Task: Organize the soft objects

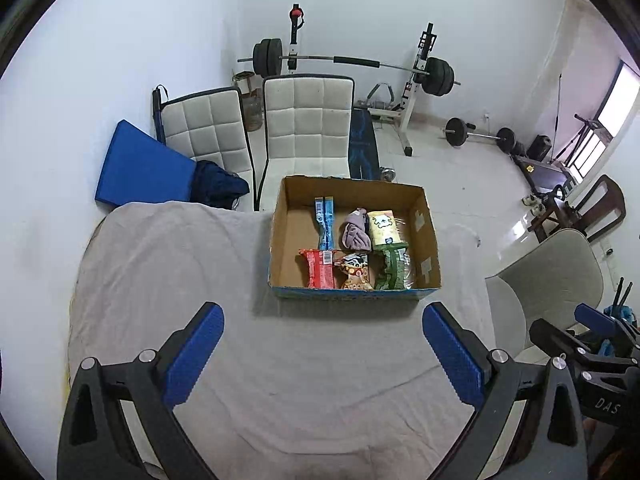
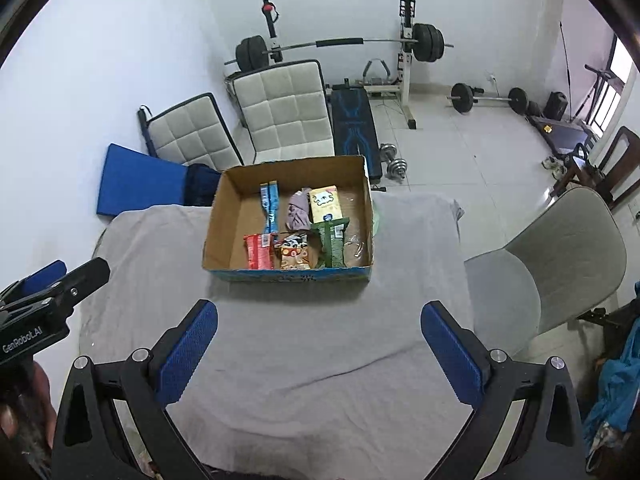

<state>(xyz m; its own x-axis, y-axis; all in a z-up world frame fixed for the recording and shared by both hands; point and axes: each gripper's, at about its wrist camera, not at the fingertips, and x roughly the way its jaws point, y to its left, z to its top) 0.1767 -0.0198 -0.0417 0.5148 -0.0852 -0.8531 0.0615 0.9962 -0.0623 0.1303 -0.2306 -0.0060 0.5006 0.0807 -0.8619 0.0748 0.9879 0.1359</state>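
A table [image 1: 168, 280] draped in grey cloth [image 2: 280, 340] fills the lower half of both views. On its far part sits an open cardboard box [image 1: 430, 240], its near wall printed blue.

Behind the table stand two white quilted chairs [image 1: 308, 120], with a blue mat [image 1: 140, 168] leaning by the left one. A barbell rack [image 1: 416, 80] is against the back wall. A pale chair [image 2: 560, 248] stands at the table's right side.

Both hand-held grippers hang above the near, bare part of the cloth, well short of the box. The left hand-held gripper [image 1: 320, 344] has its blue-padded fingers [image 1: 192, 356] spread wide apart with nothing between them. The right hand-held gripper [image 2: 318, 344] is likewise spread wide and holds nothing; its fingers [image 2: 186, 352] carry the same blue pads.

All the soft things lie inside the box, gathered toward its right and near parts. A yellow pack [image 1: 382, 226] lies at the back right, with a green pack [image 1: 392, 266] just in front of it. A mauve cloth bundle [image 1: 354, 230] sits beside the yellow pack, to its left. A red packet [image 1: 318, 268] lies against the near wall, and a cartoon-printed packet [image 1: 356, 270] lies between it and the green pack. A slim blue packet [image 1: 325, 222] runs lengthwise behind the red one.
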